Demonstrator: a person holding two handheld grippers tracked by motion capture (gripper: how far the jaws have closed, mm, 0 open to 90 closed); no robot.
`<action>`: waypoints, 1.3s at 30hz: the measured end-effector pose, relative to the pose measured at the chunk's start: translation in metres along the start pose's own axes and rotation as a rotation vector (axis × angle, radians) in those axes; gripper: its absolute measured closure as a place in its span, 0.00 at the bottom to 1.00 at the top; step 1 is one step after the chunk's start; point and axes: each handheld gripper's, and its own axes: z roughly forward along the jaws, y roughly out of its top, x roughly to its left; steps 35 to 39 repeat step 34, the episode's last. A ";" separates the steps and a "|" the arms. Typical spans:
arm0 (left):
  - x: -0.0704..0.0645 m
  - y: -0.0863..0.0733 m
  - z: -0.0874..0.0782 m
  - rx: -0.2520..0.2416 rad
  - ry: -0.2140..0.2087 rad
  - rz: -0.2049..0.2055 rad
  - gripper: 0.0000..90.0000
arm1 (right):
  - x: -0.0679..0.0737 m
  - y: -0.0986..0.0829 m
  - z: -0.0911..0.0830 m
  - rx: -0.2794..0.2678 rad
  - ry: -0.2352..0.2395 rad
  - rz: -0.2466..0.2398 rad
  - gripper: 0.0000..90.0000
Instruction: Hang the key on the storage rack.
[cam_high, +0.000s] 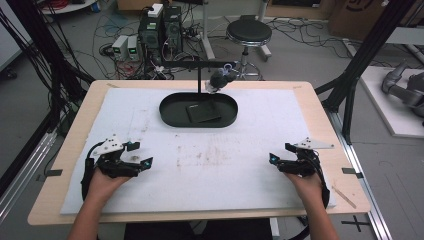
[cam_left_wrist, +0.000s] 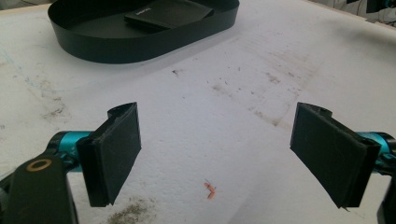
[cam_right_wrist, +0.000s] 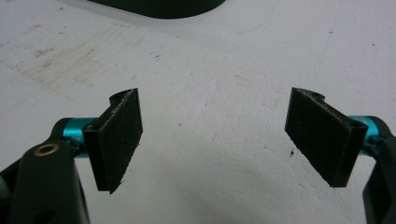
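A black oval tray (cam_high: 172, 116) sits at the far middle of the white mat, with a flat black square pad (cam_high: 203, 112) lying inside it. The left gripper view has the same tray (cam_left_wrist: 93, 44) and pad (cam_left_wrist: 170, 13) at its top. My left gripper (cam_high: 140, 154) rests on the mat at the near left, open, nothing between its pads (cam_left_wrist: 114, 154). At the near right my right gripper (cam_high: 280, 152) is open too, its pads (cam_right_wrist: 116, 140) wide apart over bare mat. The tray's near rim (cam_right_wrist: 159, 7) peeks in at the top of the right gripper view.
A white stained mat (cam_high: 210, 165) covers the wooden table (cam_high: 80, 125). A black stand with a small camera (cam_high: 219, 79) rises just behind the tray. A small orange scrap (cam_left_wrist: 210, 190) lies on the mat near my left gripper. Beyond the table: a stool (cam_high: 248, 34), computers, cables.
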 end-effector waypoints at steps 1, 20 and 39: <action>-0.001 0.000 0.000 -0.001 0.002 -0.002 0.18 | 0.000 0.000 0.000 -0.003 -0.001 0.002 0.22; -0.003 0.001 -0.004 -0.010 0.007 0.005 0.18 | -0.003 0.004 0.004 -0.010 -0.004 0.013 0.22; -0.001 -0.001 -0.003 0.004 0.008 -0.011 0.18 | -0.006 0.003 0.002 -0.015 -0.012 0.025 0.22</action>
